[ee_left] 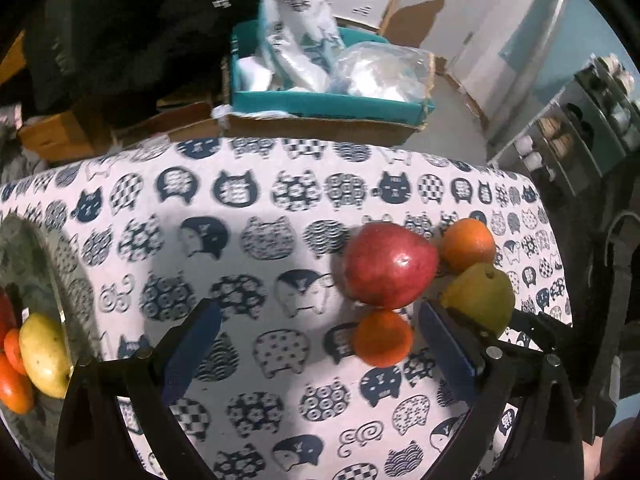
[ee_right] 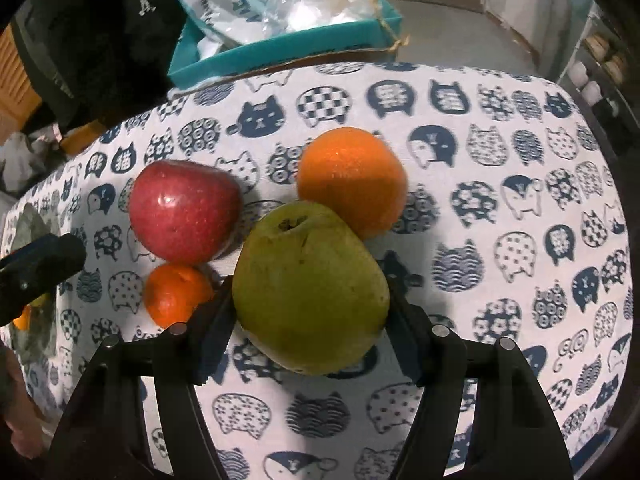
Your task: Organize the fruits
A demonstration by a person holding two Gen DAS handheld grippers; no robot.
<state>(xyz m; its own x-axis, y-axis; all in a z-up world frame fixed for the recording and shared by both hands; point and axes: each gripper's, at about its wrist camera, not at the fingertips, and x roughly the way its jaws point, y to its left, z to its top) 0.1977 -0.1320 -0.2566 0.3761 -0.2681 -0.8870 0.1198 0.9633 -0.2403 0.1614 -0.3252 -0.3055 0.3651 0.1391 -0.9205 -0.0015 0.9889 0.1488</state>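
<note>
Left wrist view: grey bowl (ee_left: pixel 24 248) at left edge already holding a yellow mango (ee_left: pixel 44 356) and orange fruit. Right of centre on the cat-print cloth (ee_left: pixel 240 240), red apple (ee_left: pixel 390 264), two oranges and green pear (ee_left: pixel 480 296) left to sort. Left gripper (ee_left: pixel 320 344) wide open, empty.

Right wrist view: right gripper (ee_right: pixel 310 320) at lower centre, clamped on the pear.

Grey bowl (ee_left: pixel 38 248) with yellow mango (ee_left: pixel 42 354) and orange fruits cut off at left edge. Green pear (ee_right: pixel 310 288) hides right hand-held gripper (ee_right: pixel 310 320) pads. Far shelf jars blurred.
</note>
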